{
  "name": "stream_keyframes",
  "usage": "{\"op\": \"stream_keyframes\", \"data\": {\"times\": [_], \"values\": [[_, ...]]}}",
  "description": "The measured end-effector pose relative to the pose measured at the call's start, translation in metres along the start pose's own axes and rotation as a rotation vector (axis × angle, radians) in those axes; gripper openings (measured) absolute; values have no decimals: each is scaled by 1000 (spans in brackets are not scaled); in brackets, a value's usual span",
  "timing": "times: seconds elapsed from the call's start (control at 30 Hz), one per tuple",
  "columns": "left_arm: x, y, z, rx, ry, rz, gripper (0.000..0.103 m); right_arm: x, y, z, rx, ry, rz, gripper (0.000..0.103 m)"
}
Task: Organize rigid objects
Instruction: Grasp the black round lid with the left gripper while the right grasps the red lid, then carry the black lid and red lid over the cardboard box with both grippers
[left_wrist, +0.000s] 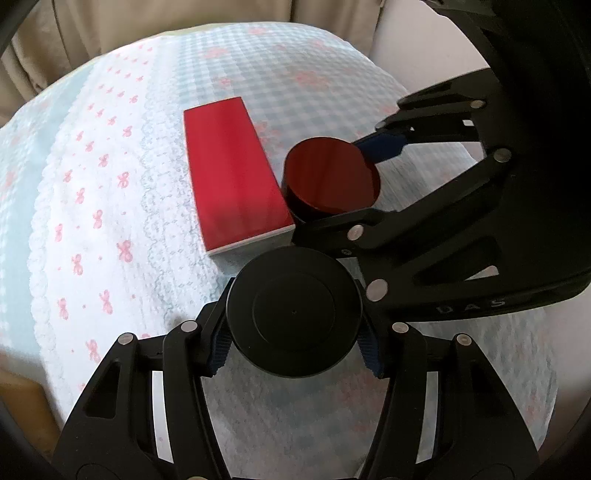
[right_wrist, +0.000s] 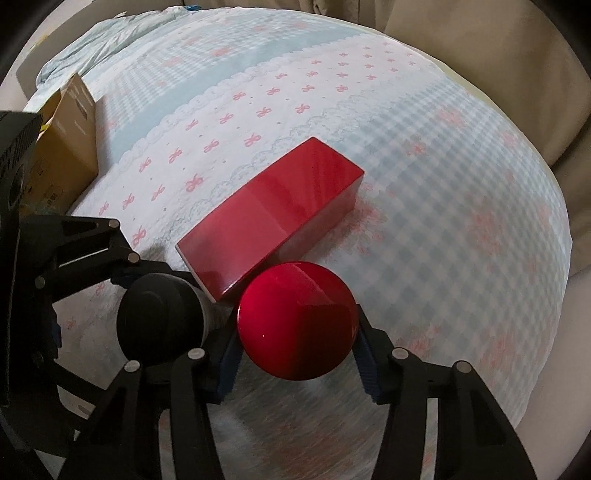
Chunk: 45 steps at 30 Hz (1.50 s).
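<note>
Cardboard box (right_wrist: 70, 147) stands at the far left edge of the bed, top flap open; contents not discernible. Bedsheet (right_wrist: 443, 184), pale blue check with pink bows, covers the whole work surface.

Red rectangular box (left_wrist: 231, 173) lies flat mid-sheet, glossy top up. Its near corner sits just beside both round items and crowds the gap between the two grippers.

Left gripper (left_wrist: 294, 345): jaws closed in on the black round container (left_wrist: 293, 312), blue pads (left_wrist: 221, 350) pressing its sides; the container stands upright on the sheet, lid on.

Right gripper (right_wrist: 297, 352): jaws likewise closed around the red-lidded round container (right_wrist: 297, 319), pads against both flanks; upright on the sheet, lid on.

The two round containers stand near each other, the black one left of the red one. The grippers' linkages almost meet between them.
</note>
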<state>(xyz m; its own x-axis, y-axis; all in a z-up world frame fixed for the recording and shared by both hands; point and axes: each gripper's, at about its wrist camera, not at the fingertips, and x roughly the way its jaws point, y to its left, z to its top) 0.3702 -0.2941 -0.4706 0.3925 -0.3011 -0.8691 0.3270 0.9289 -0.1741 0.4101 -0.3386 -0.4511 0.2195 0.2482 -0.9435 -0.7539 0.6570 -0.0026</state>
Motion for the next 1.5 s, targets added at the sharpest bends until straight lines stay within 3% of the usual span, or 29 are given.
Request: {"op": "stream_keyframes", "data": {"times": [0.23,0.43,0.7,0.97,1.2,1.5], "values": [[-26,-4,-6,-7,-4,-9,53,-31,0,-14,145,-28,7,49],[-85,-8,-14,-24,-41,-23,53,-91,16,-22,270,-92,-17,49],[-221,15,-16,-75,-143,-63,53,-210,64,-9,363,-169,-76,49],[-333,48,2,-160,-196,-13,53,-294,103,41,426,-250,-82,49],[-414,102,-16,-187,-256,94,53,-324,155,85,439,-311,-100,49],[-466,184,-59,-187,-254,115,53,-315,240,119,524,-300,-131,49]]}}
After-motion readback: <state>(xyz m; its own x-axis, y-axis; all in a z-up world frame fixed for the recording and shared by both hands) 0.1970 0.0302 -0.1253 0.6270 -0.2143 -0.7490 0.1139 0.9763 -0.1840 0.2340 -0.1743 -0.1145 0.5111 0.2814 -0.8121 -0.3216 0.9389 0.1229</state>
